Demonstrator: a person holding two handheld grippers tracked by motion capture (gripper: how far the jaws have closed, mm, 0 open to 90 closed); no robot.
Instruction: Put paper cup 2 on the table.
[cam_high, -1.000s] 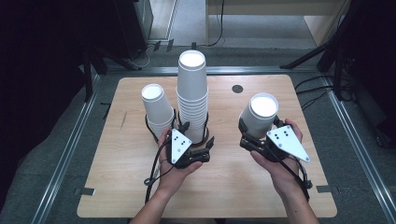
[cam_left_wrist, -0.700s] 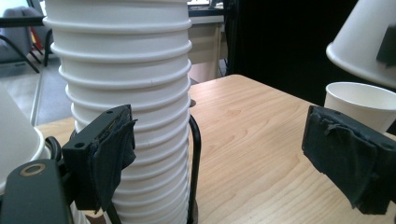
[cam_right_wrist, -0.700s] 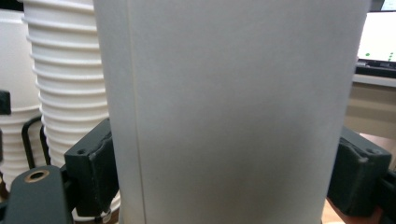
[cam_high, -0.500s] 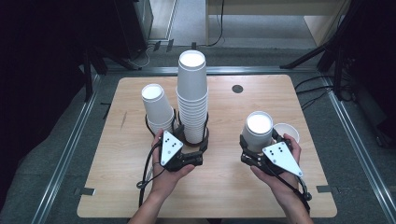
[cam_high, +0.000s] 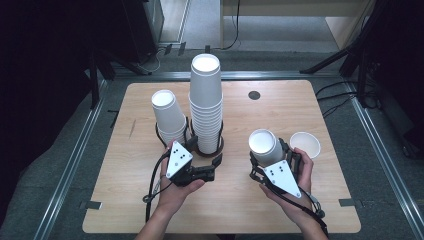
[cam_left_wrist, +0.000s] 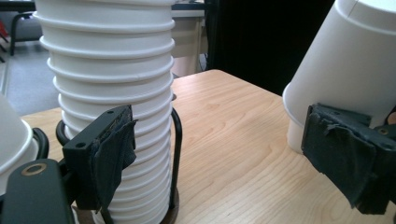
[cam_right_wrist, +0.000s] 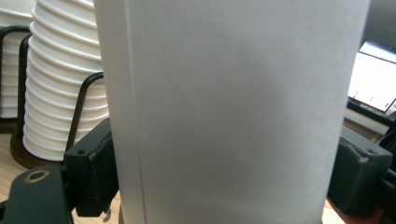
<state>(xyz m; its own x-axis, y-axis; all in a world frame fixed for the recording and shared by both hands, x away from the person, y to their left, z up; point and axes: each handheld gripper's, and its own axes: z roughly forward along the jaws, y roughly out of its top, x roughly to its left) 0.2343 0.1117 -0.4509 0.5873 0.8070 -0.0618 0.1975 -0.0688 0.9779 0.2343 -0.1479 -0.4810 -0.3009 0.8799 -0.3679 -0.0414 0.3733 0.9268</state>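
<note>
A tall stack of white paper cups (cam_high: 206, 100) stands upside down in a black wire holder at mid-table. My left gripper (cam_high: 205, 152) is open at the stack's base. In the left gripper view the stack (cam_left_wrist: 109, 79) rises behind the left jaw, and the space between the jaws (cam_left_wrist: 224, 158) holds nothing. My right gripper (cam_high: 267, 159) is shut on a single upturned white cup (cam_high: 264, 145), tilted a little, at the front right. That cup (cam_right_wrist: 233, 107) sits pressed between both pads in the right gripper view. Just to its right, an upright cup (cam_high: 305, 145) stands on the table.
A shorter stack of upturned cups (cam_high: 169, 116) sits in a second wire holder left of the tall one. The wooden table (cam_high: 300, 110) has a small black hole (cam_high: 254, 95) at the back. Metal rails run along its sides, with dark equipment beyond.
My right gripper has come down and nearer to the person with its cup, and an upright cup now stands on the table beside it. The left gripper shifted slightly left at the tall stack's base.
</note>
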